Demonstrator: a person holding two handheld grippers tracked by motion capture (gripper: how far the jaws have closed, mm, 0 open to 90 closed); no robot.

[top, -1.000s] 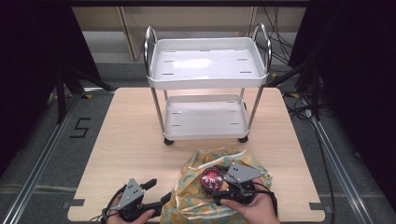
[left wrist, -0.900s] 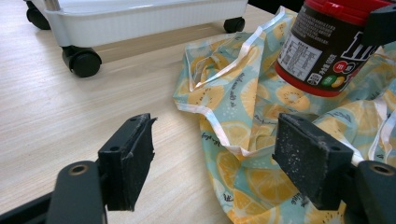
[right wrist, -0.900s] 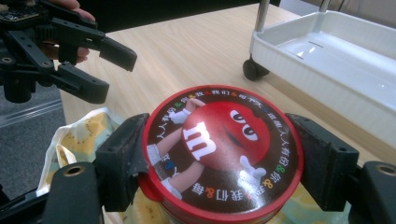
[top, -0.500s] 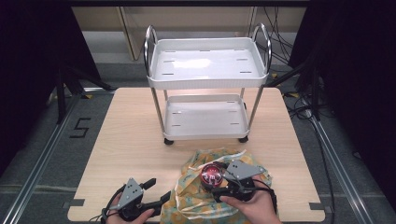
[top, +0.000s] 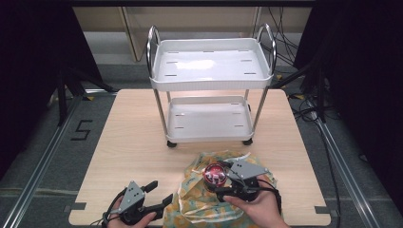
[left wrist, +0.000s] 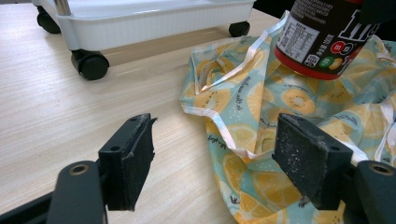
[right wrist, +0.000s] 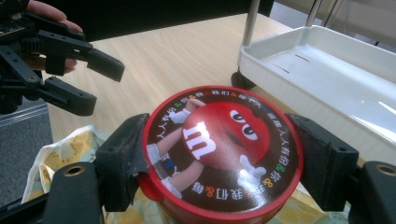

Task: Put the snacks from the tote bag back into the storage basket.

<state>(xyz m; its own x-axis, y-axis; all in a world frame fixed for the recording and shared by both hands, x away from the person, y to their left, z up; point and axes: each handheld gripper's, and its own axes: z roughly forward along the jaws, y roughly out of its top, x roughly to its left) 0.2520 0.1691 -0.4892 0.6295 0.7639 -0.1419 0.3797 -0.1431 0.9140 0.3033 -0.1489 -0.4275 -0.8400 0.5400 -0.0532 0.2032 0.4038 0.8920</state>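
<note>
Count, high view: one wooden table. One white cart at 12 o'clock, two trays (upper and lower); two castors plainly seen, the rear pair hidden. One fruit-print cloth bag at 6 o'clock. One red-lidded candy tub above it. Two grippers: left gripper at 7 o'clock, right gripper at 5. Possibly two hands, both cut off by the frame edge.

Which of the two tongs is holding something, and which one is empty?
The right tongs are shut on the red-lidded candy can above the fruit-print bag. The left tongs are open, holding nothing.
</note>
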